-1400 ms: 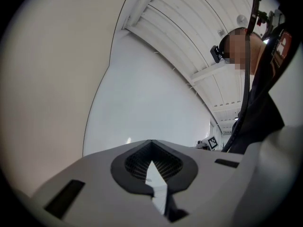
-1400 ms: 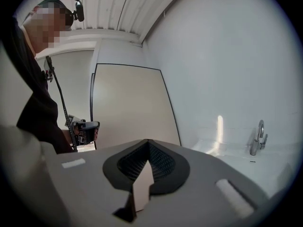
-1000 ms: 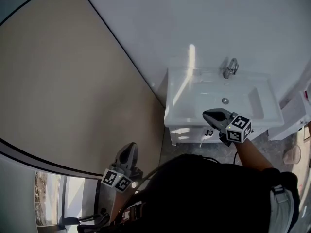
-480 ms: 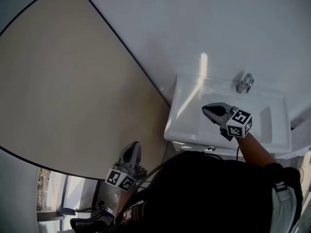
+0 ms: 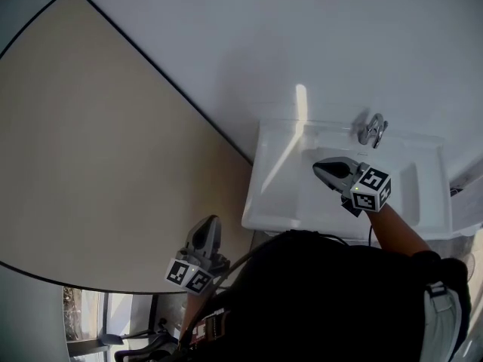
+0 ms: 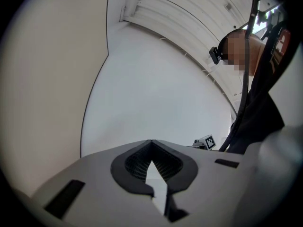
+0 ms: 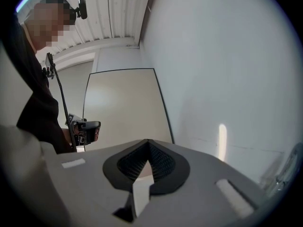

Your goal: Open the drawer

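Both tongs are pinched shut with nothing between them. The left tongs (image 5: 205,231) sit low and left of centre in the head view, pointing up the frame against the beige wall panel (image 5: 98,149). The right tongs (image 5: 323,170) are right of centre, over the white washbasin (image 5: 279,194). A pale grey wall (image 5: 302,36) fills the top and upper right, and the beige panel spreads across the left. The person's dark top (image 5: 324,300) covers the lower right and overlaps the washbasin's near edge. The drawer cannot be made out in any view. A chrome tap (image 5: 372,130) stands at the washbasin's far rim, up and right of the right tongs. A marker cube (image 5: 370,191) rides just behind them.
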`<state>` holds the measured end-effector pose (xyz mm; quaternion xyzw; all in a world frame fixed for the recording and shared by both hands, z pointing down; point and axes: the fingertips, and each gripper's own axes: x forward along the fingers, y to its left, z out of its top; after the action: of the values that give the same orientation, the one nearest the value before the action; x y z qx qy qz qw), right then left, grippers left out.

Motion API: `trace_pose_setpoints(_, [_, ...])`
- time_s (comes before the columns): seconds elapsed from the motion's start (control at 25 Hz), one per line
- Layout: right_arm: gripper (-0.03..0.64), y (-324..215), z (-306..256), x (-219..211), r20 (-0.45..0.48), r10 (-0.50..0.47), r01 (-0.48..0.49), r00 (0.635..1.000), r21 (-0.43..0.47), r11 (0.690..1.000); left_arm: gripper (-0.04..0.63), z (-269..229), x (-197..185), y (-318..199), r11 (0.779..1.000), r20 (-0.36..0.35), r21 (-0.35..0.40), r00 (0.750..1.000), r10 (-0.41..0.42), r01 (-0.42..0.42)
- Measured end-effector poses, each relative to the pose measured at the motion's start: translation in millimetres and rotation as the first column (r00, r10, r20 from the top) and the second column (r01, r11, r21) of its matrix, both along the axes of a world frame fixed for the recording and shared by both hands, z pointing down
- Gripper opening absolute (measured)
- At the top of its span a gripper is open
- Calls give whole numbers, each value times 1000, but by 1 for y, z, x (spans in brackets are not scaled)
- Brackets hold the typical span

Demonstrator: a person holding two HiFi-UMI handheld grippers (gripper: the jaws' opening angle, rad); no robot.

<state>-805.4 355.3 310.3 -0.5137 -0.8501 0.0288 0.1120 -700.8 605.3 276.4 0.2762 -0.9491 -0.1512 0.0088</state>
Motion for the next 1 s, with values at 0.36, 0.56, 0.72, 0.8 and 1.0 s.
trace_pose_setpoints(0.36, [-2,-18,12,-28,-32,166,-165,986,36,986,-11,14,-71,-3,986,-23,35,987,162,-161])
trace_pose_setpoints(0.56, [-2,0,1,-51,-1,254,-253,967,39,967,-11,16,-130,11,959,-8,40,959,283,-282])
trace_pose_setpoints(0.72, [-2,1,-3,-64,-13,355,-355,935,44,934,-11,2,-168,17,930,7,38,931,366,-366])
trace_pose_setpoints(0.8, [-2,-1,-2,-68,-23,405,-404,914,51,914,-11,1,-188,14,908,6,39,909,417,-417])
trace_pose_setpoints(1.0, [-2,-15,8,-69,-44,534,-532,844,60,845,-11,18,-220,3,848,-12,65,850,527,-525])
